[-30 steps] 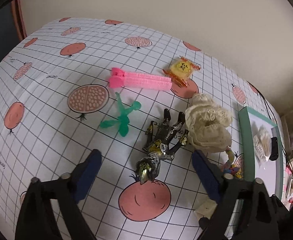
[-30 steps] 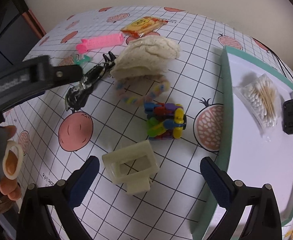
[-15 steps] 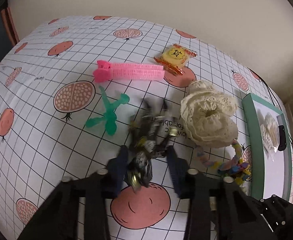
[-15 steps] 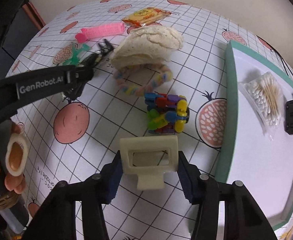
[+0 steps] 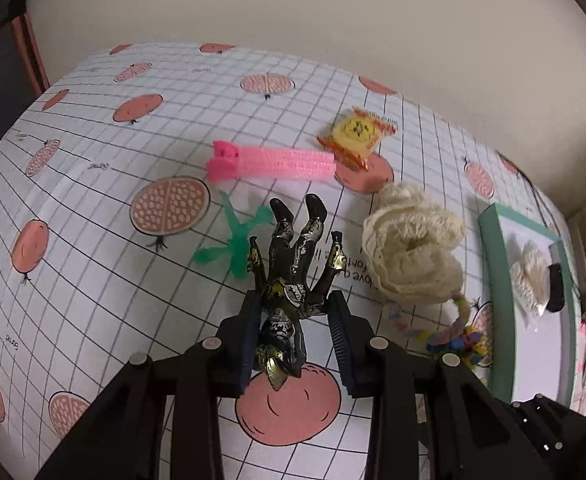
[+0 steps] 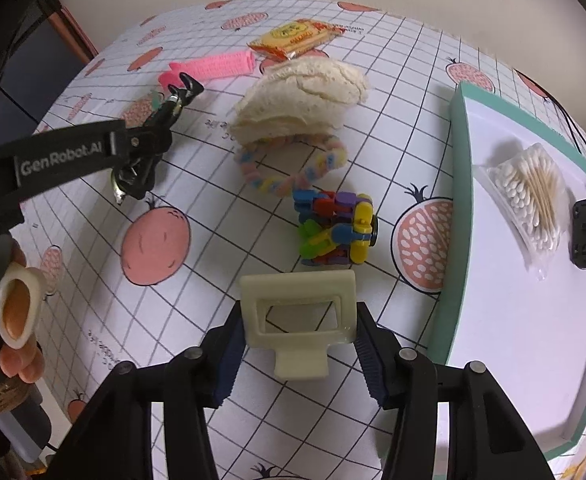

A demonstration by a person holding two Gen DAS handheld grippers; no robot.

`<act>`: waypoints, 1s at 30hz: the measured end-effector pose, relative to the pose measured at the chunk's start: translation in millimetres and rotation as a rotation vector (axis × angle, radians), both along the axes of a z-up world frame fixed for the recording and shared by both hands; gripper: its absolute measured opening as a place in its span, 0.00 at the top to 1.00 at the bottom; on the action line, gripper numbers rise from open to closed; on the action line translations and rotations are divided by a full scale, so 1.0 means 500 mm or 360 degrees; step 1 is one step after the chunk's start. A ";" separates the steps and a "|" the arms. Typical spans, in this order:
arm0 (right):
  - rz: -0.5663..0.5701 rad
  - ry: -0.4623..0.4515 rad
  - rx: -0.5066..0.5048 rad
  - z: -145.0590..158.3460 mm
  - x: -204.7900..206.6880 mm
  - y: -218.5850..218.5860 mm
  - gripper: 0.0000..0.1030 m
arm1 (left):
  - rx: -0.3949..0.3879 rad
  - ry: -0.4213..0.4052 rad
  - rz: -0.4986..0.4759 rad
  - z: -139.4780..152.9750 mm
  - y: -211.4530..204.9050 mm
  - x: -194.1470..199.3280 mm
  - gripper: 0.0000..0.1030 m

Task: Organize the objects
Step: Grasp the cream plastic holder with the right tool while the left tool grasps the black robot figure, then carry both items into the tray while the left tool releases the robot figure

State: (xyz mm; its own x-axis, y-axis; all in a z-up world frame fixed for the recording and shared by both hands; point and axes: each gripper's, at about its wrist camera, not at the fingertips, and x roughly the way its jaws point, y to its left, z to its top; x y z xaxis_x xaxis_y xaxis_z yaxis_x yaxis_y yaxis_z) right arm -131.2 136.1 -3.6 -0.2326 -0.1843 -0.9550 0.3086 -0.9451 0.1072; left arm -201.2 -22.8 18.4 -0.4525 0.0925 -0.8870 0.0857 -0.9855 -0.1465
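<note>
My left gripper (image 5: 293, 304) is shut on a black and gold action figure (image 5: 293, 248), gripped at the torso with its legs pointing away. The right wrist view shows that gripper (image 6: 141, 148) at the left, the figure (image 6: 133, 176) hanging in it. My right gripper (image 6: 298, 316) is shut on a cream rectangular hair clip (image 6: 297, 284), held by its two sides. A green-rimmed white tray (image 6: 457, 200) lies to the right; it holds a bag of cotton swabs (image 6: 529, 196) and a small black object (image 6: 583, 232).
On the pomegranate-print cloth lie a pink comb-like clip (image 5: 271, 162), a green plastic toy (image 5: 237, 240), a yellow snack packet (image 5: 357, 134), a cream crochet piece (image 5: 413, 256), a pastel bracelet (image 6: 293, 180) and a multicoloured block toy (image 6: 337, 228). A person's hand (image 6: 13, 320) shows at the left.
Both grippers were open a second ago. The left has closed on the action figure and the right on the cream clip; the view of each has pulled back a little.
</note>
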 end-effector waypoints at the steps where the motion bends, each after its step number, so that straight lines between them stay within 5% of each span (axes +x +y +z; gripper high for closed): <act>1: 0.0003 0.0007 -0.0010 0.005 0.001 0.000 0.48 | 0.0005 0.0016 0.0010 0.010 -0.003 0.001 0.66; 14: -0.0160 0.0142 -0.0117 0.054 -0.026 0.065 0.48 | 0.0043 0.0194 0.0016 0.101 0.019 0.018 0.66; 20: -0.0374 0.0174 -0.0139 0.058 -0.039 0.176 0.48 | 0.0099 0.0239 -0.0044 0.127 0.067 0.027 0.66; 30: -0.0656 0.0141 0.0045 0.023 -0.029 0.358 0.48 | 0.0050 0.0238 -0.0412 0.127 0.275 0.058 0.66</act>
